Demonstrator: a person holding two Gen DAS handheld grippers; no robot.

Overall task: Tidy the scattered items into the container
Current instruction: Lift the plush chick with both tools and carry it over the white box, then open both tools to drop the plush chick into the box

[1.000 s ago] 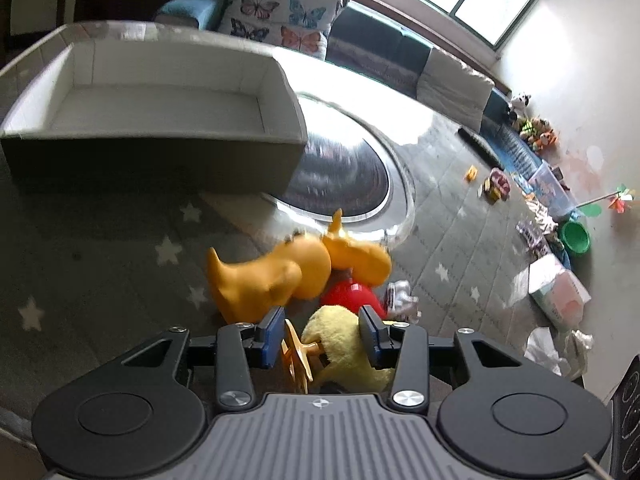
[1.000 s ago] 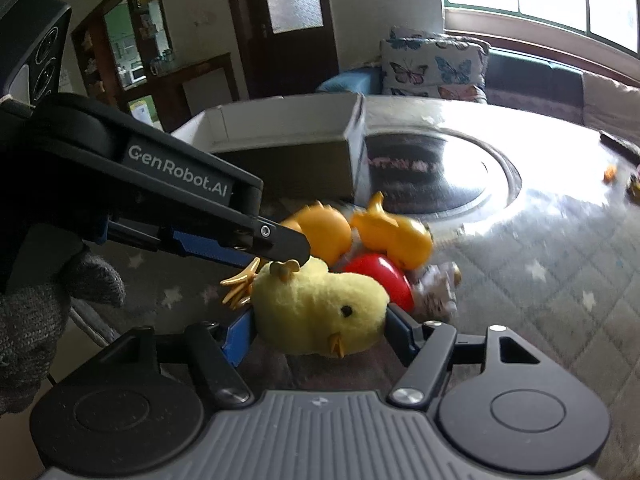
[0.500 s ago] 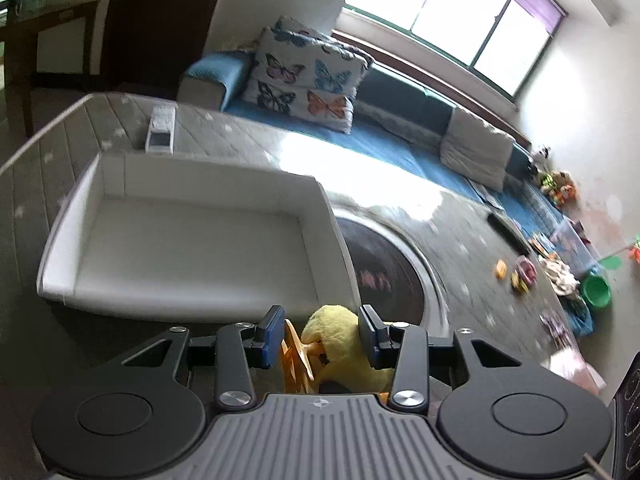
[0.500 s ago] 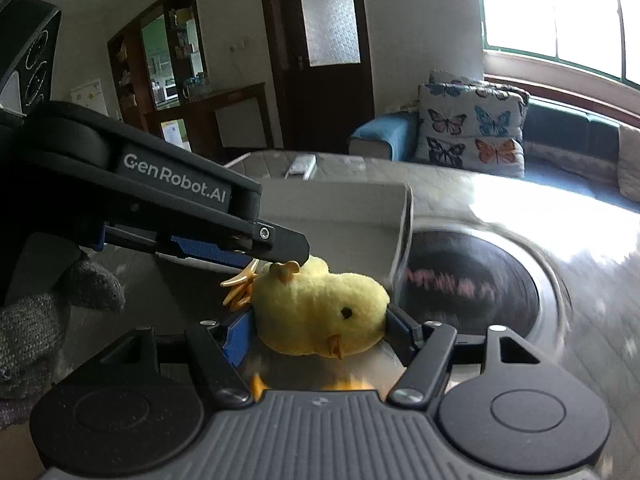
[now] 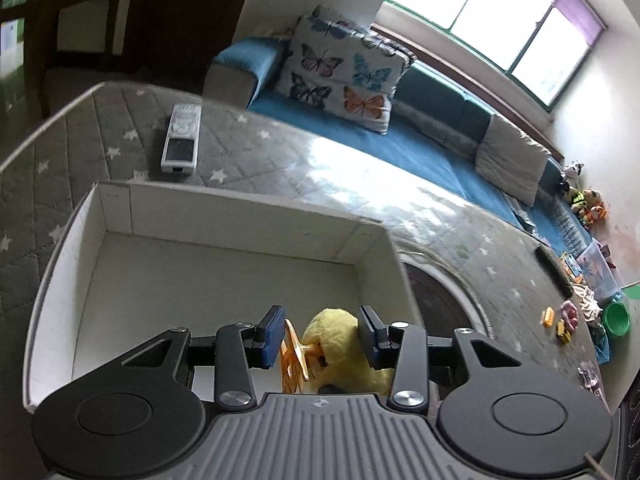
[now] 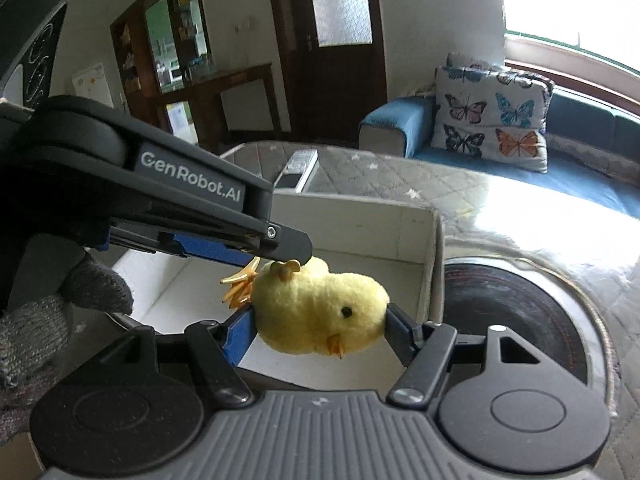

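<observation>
A grey quilted, star-patterned table (image 5: pixel 248 148) carries an open white box (image 5: pixel 240 216) near its front edge, a remote control (image 5: pixel 181 138) beyond it toward the far edge.

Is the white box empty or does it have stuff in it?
Empty, as far as visible: the white box shows bare floor; the plush chick hangs above it.

The only readable text is "GenRobot.AI" in white letters on the black left gripper (image 6: pixel 276 254), left of frame centre.
</observation>
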